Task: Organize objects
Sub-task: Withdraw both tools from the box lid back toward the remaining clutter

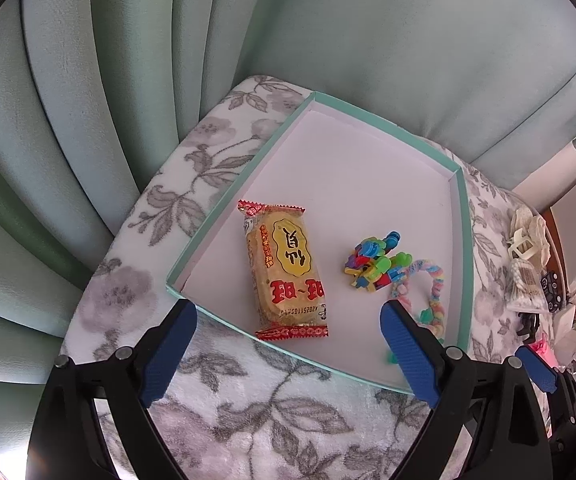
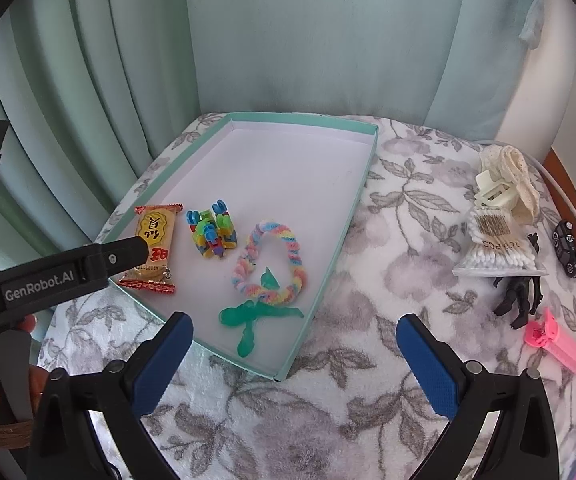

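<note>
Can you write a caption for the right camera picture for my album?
Open right gripper hovers before a teal tray holding a snack pack, rainbow ring and toys.

Pale green pleated curtain [image 2: 288,40] behind, grey floral plush cover [image 2: 328,400] over the surface, soft daylight

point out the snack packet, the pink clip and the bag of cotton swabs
snack packet [image 1: 286,268]: left wrist view, middle of the yellow wrapper
pink clip [image 2: 556,340]: right wrist view, middle of its body
bag of cotton swabs [image 2: 496,254]: right wrist view, on the packed swabs
</note>
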`<state>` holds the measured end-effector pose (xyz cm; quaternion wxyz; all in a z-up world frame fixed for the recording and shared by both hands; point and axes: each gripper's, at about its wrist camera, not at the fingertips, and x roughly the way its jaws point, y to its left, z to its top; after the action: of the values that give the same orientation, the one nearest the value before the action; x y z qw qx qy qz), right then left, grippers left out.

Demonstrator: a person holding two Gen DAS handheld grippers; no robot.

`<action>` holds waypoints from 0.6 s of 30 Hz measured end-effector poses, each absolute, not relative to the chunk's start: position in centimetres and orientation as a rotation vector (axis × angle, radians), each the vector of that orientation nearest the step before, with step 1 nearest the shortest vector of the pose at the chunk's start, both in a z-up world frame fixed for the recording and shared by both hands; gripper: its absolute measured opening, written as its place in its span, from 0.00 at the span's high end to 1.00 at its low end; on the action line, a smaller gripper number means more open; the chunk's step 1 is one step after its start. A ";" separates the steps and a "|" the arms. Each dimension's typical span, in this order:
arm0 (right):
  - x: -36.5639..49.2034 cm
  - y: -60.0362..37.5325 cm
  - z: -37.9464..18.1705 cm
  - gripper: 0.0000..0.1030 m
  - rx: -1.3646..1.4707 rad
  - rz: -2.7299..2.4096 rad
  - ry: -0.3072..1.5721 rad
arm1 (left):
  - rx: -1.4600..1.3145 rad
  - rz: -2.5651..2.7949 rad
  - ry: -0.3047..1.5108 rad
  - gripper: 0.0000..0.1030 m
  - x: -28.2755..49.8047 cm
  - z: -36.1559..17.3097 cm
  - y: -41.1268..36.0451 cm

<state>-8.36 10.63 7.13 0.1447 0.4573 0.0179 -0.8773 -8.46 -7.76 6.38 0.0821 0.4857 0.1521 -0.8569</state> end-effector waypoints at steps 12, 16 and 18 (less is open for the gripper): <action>-8.4 12.1 8.3 0.00 1.288 -2.556 0.002 | 1.367 -2.625 0.379 0.09 -9.5 10.2 -7.3; -8.4 13.5 8.7 0.00 1.276 -2.577 -0.036 | 1.325 -2.667 0.309 0.09 -10.2 12.2 -6.5; -8.4 14.3 8.9 0.00 1.273 -2.588 -0.055 | 1.318 -2.686 0.282 0.09 -10.6 12.9 -6.0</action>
<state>-8.40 14.30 8.90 0.1280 0.4375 -0.0191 -0.8899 -10.62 -5.96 12.95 0.0680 0.4376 0.0936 -0.8917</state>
